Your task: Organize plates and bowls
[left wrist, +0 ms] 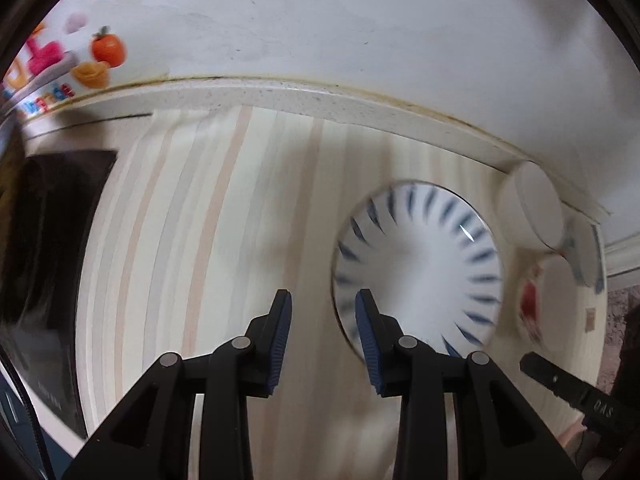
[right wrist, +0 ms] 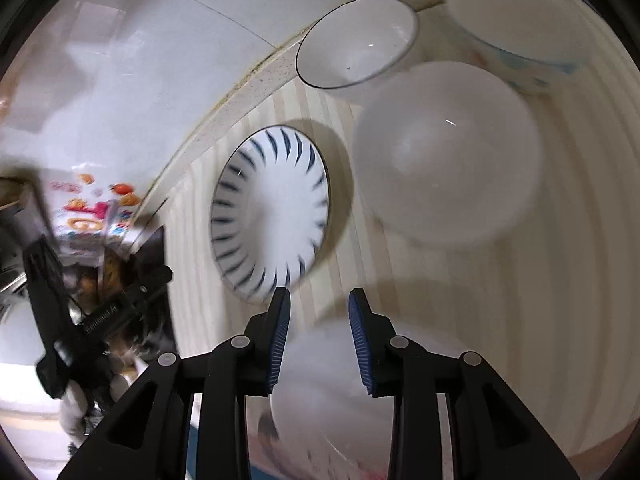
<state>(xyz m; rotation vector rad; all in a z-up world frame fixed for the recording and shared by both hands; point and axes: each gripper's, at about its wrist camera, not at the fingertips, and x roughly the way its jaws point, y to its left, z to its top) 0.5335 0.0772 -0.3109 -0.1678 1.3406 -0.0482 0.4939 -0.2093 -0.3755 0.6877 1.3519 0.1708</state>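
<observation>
- The striped plate [left wrist: 416, 268] is round and shallow, glossy white with short dark-blue strokes fanning around its rim; it lies flat on the mat [left wrist: 224, 240], blurred in the left view and sharper from the right wrist [right wrist: 272, 216].
- The mat is smooth, with pale cream and beige stripes, and runs up to a speckled stone ledge [left wrist: 280, 96] below a white wall.
- Left gripper [left wrist: 322, 300]: jaws parted wide, nothing between them. Its right blue ribbed pad [left wrist: 366, 332] overlaps the plate's near rim in view; whether it touches, I cannot tell.
- Right gripper [right wrist: 318, 300]: jaws likewise wide apart and holding nothing, above a blurred white dish [right wrist: 320, 392] close under the camera.
- Only the right view shows the cluster past the plate: a dark-rimmed bowl [right wrist: 356, 42] by the ledge, a plain matte white bowl [right wrist: 448, 152] in the middle, and a bowl with blue markings [right wrist: 516, 28] at far right.
- The left view shows those as blurred shapes at its right edge, plus a dish with a red patch [left wrist: 536, 304].
- A colourful printed packet [left wrist: 52, 64] stands at far left in both views.
</observation>
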